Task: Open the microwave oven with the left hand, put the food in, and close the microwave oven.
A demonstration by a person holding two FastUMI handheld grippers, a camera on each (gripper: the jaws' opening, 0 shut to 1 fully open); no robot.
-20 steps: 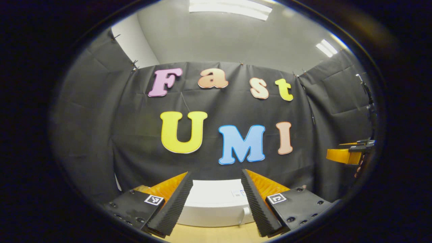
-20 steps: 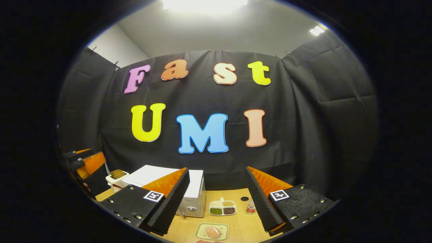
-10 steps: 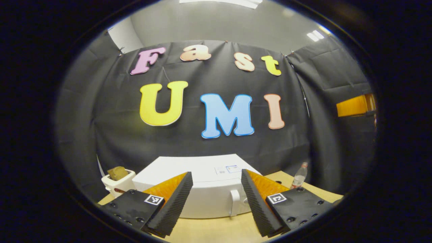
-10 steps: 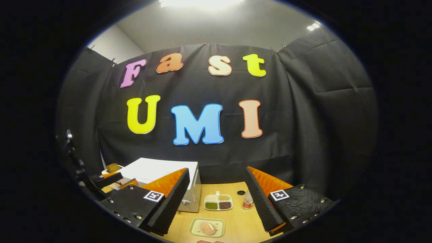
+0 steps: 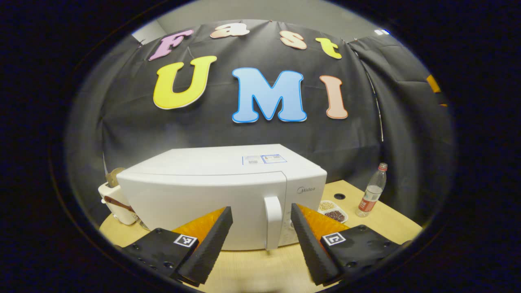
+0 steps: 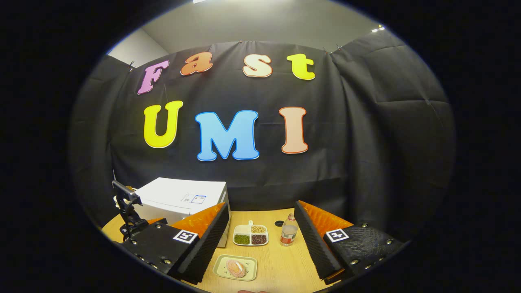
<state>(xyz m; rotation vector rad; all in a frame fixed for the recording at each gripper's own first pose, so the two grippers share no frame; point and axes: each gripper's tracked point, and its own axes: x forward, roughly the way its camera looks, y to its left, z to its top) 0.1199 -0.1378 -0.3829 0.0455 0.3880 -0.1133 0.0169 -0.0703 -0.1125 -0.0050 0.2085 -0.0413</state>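
Task barely started: microwave [image 5: 211, 195] door was closed, handle [image 5: 272, 221] untouched. Left gripper [image 5: 260, 240] spread wide, empty, facing the handle. Right gripper [image 6: 260, 240] also spread, empty. Food [image 6: 236, 267] sat on its tray [image 6: 222, 260] on the table [image 6: 281, 264], near the microwave. Opening, loading, closing all left.

Left hand-held gripper [image 5: 260, 244] now lower and nearer the microwave [image 5: 228, 195], handle [image 5: 272, 221] between its fingers.

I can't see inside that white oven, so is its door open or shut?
Shut. The microwave oven door sits flush with its front, the handle untouched between the left claw's spread fingers.
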